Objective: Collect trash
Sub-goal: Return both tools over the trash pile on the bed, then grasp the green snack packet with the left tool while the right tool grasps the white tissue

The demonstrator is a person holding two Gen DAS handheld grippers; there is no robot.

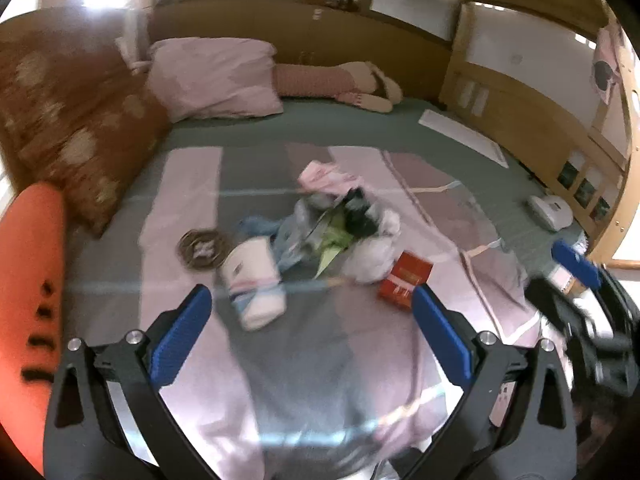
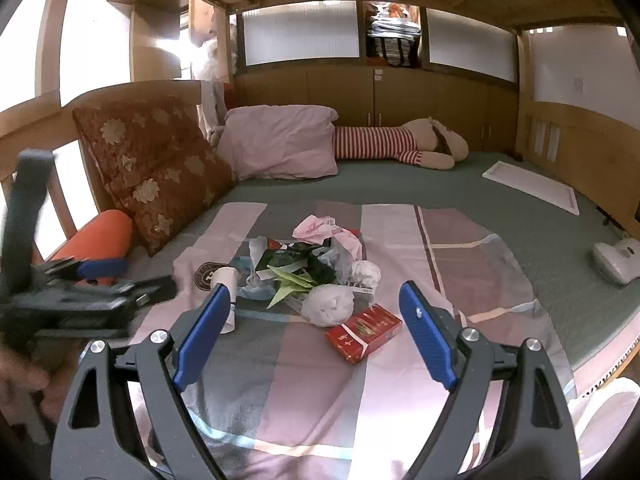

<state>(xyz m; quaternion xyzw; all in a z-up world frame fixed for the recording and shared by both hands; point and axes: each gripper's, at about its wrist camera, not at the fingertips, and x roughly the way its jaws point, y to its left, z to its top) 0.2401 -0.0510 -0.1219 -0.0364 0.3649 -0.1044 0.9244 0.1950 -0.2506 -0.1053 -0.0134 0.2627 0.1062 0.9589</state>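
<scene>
A heap of trash lies on the pink and grey checked sheet (image 2: 312, 376). It holds a red box (image 2: 364, 330), a white tissue wad (image 2: 328, 304), green wrappers (image 2: 292, 280), pink crumpled paper (image 2: 316, 228) and a paper cup (image 2: 226, 280) on its side. My right gripper (image 2: 316, 292) stands open just short of the heap, nothing between its fingers. In the blurred left wrist view my left gripper (image 1: 310, 296) is open too, with the cup (image 1: 256, 284) and the red box (image 1: 404, 280) just beyond its tips. A round brown disc (image 1: 202, 248) lies left of the cup.
A floral cushion (image 2: 156, 172), an orange bolster (image 2: 100, 236), a pink pillow (image 2: 280, 144) and a striped plush toy (image 2: 380, 142) line the bed's left and far sides. A white handheld device (image 2: 618, 260) and a flat white board (image 2: 532, 186) lie to the right. Wooden rails surround the bed.
</scene>
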